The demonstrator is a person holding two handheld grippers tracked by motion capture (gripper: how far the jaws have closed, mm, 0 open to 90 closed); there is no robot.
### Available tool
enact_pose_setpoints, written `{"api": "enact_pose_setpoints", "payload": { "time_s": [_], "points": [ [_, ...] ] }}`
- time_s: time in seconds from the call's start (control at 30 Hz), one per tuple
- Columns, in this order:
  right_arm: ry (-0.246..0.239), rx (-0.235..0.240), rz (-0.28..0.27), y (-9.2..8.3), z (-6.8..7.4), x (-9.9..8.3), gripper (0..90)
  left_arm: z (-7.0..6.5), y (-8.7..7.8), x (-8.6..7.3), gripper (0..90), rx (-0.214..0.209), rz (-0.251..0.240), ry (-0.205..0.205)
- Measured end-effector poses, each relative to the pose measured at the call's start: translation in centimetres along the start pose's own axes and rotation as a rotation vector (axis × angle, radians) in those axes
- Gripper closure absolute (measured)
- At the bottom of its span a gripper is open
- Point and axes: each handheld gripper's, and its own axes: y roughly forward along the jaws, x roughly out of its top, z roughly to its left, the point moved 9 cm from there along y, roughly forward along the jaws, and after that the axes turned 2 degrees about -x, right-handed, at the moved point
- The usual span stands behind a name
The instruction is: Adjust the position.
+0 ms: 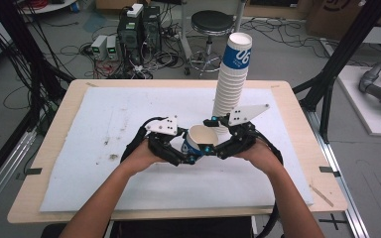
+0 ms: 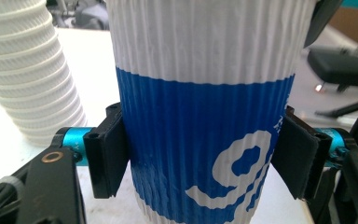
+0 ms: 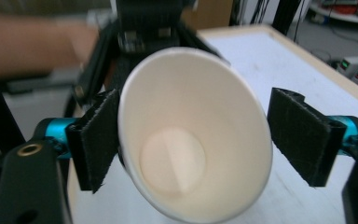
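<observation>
Left gripper (image 2: pixel 200 158): both black pads pressed flat against the ribbed wall of a blue-and-white paper cup (image 2: pixel 205 116), one at lower left of the left gripper view, one at lower right; clamped on the blue band, no gap visible. In the high view, same gripper (image 1: pixel 191 157) seen just left of centre, holding the cup (image 1: pixel 198 140) tilted, mouth turned toward the right hand.

Right gripper (image 3: pixel 186 144): jaws spread wide about the cup's open mouth (image 3: pixel 191 135). Left pad touching or nearly touching the rim; contact not confirmable. Right pad plainly apart from the rim. Not holding anything. In the high view, located right of centre (image 1: pixel 213 148), close against the cup.

Tall stack of ribbed paper cups (image 1: pixel 232 82) standing upper right of centre in the high view, behind the right gripper; also at upper left of the left gripper view (image 2: pixel 25 70). White mat (image 1: pixel 104 114) beneath, marked with smudges at left.

Step judged: single cup held off the mat by the left gripper, handover to the right under way. Next move likely calls for closing the right jaws gently on the rim wall without crushing it, then easing the left grip off.
</observation>
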Motion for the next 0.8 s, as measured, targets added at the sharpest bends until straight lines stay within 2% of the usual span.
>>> {"api": "enact_pose_setpoints", "payload": {
  "time_s": [0.03,0.07,0.13,0.23,0.33,0.37,0.4,0.5,0.6,0.67,0.73,0.8],
  "points": [
    [0.041,0.011,-0.038,-0.1,0.0,0.3,19.3,0.0,0.0,0.0,28.0,-0.001,-0.017,-0.022],
    [0.069,0.006,-0.075,-0.3,-0.1,0.6,19.2,0.0,0.0,0.0,28.1,-0.001,-0.017,-0.022],
    [0.071,-0.001,-0.086,-0.5,-0.3,0.7,18.9,0.1,-0.1,-0.2,28.2,-0.001,-0.033,-0.032],
    [0.058,0.006,-0.028,-0.1,-0.3,-0.1,19.0,0.1,-0.2,-0.2,28.2,-0.001,-0.045,-0.025],
    [0.042,0.009,-0.020,0.1,-0.1,-0.1,20.8,0.0,-0.2,-0.2,28.6,-0.006,-0.040,-0.020],
    [0.007,0.009,-0.013,0.2,0.0,-0.1,24.1,-0.1,-0.1,-0.3,28.8,0.000,-0.027,-0.017],
    [0.007,0.009,-0.013,0.2,0.0,-0.1,24.1,-0.1,-0.1,-0.3,28.8,0.000,-0.027,-0.017],
    [-0.038,-0.011,0.004,0.2,0.0,-0.3,25.2,0.0,0.1,-0.4,26.1,0.035,-0.007,-0.018],
    [-0.054,-0.008,0.010,0.3,0.1,-0.3,25.2,0.1,0.4,-0.3,21.1,0.045,-0.007,-0.028],
    [-0.058,-0.004,0.016,0.4,0.2,-0.3,25.1,-0.1,0.5,-0.3,21.1,0.036,-0.008,-0.026],
    [-0.057,-0.002,0.023,0.5,0.2,-0.4,23.6,-0.2,0.6,-0.3,23.8,0.024,-0.007,0.000],
    [-0.043,0.007,0.032,0.5,0.4,-0.5,21.4,-0.3,0.6,-0.2,26.4,0.018,-0.017,0.000]
  ]
}}
